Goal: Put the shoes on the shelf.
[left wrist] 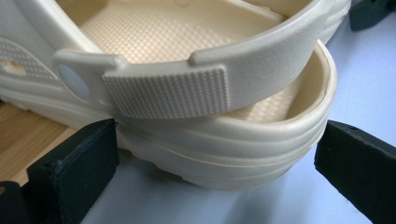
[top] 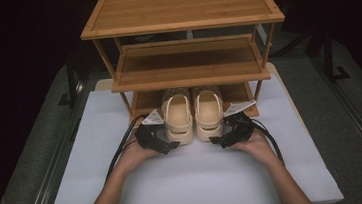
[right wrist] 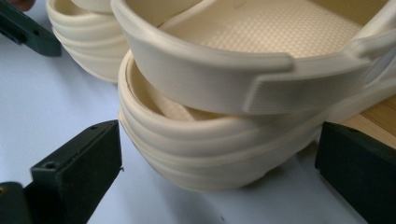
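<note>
At 12 o'clock from the hands, on the white mat [top: 76, 182], a pair of cream clogs sits with toes under the bottom tier of the bamboo shoe rack [top: 181, 24] and heels out toward the person. Left clog [top: 178, 116] and right clog [top: 208, 112] are side by side, just about touching.

Left gripper [top: 172, 144]: at 7 o'clock of the left clog's heel. Left gripper view shows the jaws apart, straddling the heel [left wrist: 224, 154] with the back strap [left wrist: 187, 88] above; no contact visible on either side.

Right gripper [top: 216, 141]: at 5 o'clock of the right clog's heel. Jaws likewise spread around the heel [right wrist: 210, 149], not closed on it.

Progress, judged: both clogs partly on the lowest tier; whether they are going in or coming out cannot be told. Neither is gripped; middle and top tiers bare. Remaining: close on the heels, then shift both clogs.

Markings: no brand, label or legible text on clogs, rack or mat. Strap rivet [left wrist: 74, 80] plain.
</note>
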Action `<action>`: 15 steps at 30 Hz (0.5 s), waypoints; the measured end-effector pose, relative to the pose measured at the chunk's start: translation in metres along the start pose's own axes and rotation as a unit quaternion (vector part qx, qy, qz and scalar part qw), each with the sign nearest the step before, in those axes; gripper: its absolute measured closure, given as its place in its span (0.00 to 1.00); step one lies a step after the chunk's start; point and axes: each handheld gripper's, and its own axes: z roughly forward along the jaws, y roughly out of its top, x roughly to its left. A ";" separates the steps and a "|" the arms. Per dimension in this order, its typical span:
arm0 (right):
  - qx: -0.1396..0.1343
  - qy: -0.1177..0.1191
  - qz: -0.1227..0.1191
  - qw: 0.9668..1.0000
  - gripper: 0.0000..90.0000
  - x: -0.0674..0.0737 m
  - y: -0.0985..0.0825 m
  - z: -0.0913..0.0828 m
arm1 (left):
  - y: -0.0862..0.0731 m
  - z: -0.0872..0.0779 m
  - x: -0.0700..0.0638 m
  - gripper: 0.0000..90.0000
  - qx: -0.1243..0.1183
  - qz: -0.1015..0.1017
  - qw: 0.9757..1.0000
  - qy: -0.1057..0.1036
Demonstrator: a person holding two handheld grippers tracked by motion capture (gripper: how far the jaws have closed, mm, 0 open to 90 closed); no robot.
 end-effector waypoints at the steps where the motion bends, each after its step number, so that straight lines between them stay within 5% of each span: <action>1: 0.000 0.000 -0.001 1.000 0.00 0.001 0.001 0.002 | 0.001 0.001 0.000 0.00 0.001 0.000 1.000 0.001; 15: -0.009 -0.015 0.033 0.999 0.00 0.004 0.006 0.006 | 0.004 0.002 -0.001 0.01 0.003 -0.006 1.000 0.007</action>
